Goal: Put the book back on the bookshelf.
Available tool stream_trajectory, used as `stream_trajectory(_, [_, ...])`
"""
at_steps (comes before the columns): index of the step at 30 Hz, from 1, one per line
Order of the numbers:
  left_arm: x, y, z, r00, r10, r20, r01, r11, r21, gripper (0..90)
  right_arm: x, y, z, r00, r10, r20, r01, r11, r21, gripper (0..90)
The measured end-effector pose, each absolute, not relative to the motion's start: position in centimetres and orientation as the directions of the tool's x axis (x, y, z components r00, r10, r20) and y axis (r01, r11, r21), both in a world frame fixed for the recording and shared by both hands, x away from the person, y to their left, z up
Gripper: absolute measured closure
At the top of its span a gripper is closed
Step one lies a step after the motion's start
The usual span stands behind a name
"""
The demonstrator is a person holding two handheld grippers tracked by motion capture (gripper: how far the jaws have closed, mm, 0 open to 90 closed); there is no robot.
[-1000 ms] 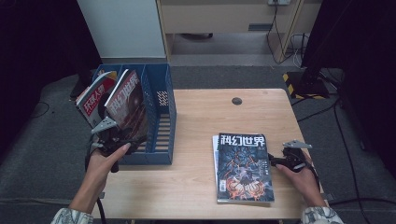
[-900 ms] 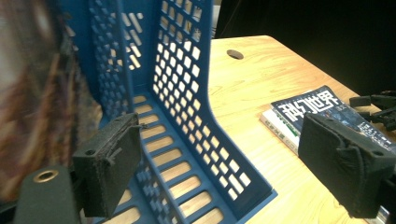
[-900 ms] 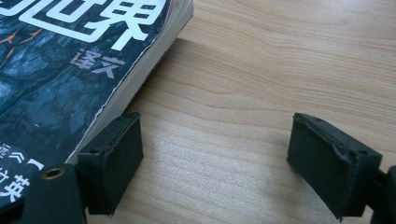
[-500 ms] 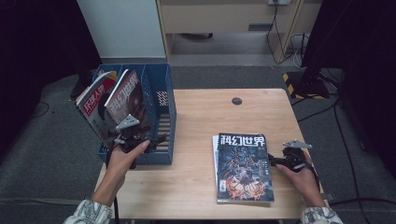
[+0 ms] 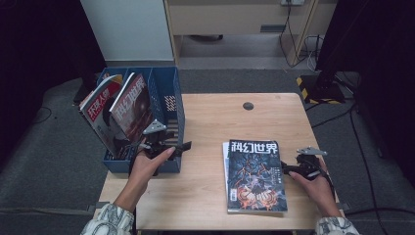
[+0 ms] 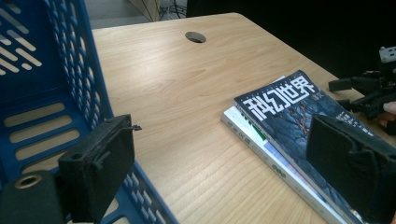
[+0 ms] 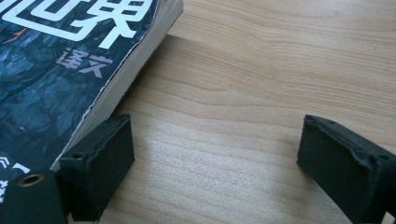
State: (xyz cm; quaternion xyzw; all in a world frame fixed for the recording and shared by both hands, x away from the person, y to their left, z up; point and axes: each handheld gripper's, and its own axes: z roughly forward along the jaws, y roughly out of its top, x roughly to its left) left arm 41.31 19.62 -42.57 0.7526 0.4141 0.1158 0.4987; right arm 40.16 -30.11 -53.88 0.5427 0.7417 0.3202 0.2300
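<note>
A wooden desk (image 5: 205, 127) seen from above, with a person's forearms coming in from the near edge. On the right half lies a dark magazine (image 5: 255, 174), face up on top of a second, paler magazine (image 6: 254, 140) whose edge peeks out at its left. The top cover bears large white Chinese characters, 科幻世界, above a dark blue and orange picture.

The right gripper (image 5: 288, 170) rests just beside the magazine's right edge. Its fingers (image 7: 100, 161) are spread and have just been opening, with bare wood between them; one finger sits right at the cover's corner.

The left gripper (image 5: 183, 146) hovers at the front right corner of a blue file rack (image 5: 169, 105) on the desk's left side, fingers (image 6: 100, 168) spread and just opening, holding nothing. Two magazines (image 5: 117, 110) lean in the rack; their cover writing is too small to read.
</note>
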Motion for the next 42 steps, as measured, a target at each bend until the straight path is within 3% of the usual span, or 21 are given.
stream_trajectory(6, [41.8,17.5,-43.0,0.639,0.728,-0.249,0.519,-0.168,0.838,5.3,40.2,-30.1,-53.8,-0.295,0.956,0.007,0.674,0.202,0.711,7.6])
stream_trajectory(13, [42.1,14.9,-43.8,0.655,0.711,-0.257,0.532,-0.193,0.824,5.3,39.7,-30.2,-52.0,-0.322,0.947,-0.010,0.621,0.220,0.753,18.6])
stream_trajectory(21, [41.9,12.1,-44.9,0.683,0.689,-0.242,0.529,-0.238,0.814,8.2,38.0,-29.5,-50.1,-0.403,0.915,-0.006,0.539,0.243,0.807,13.2])
stream_trajectory(24, [42.0,11.4,-45.6,0.685,0.690,-0.234,0.538,-0.262,0.802,15.1,38.1,-29.1,-50.1,-0.429,0.903,0.001,0.533,0.253,0.808,18.0])
stream_trajectory(31, [42.0,9.3,-47.0,0.691,0.681,-0.242,0.551,-0.281,0.785,13.8,37.9,-27.7,-50.0,-0.500,0.866,-0.012,0.484,0.291,0.825,32.0])
stream_trajectory(42, [41.6,6.0,-48.9,0.716,0.665,-0.213,0.550,-0.349,0.759,14.9,38.0,-26.5,-50.5,-0.550,0.835,0.015,0.492,0.310,0.814,28.2])
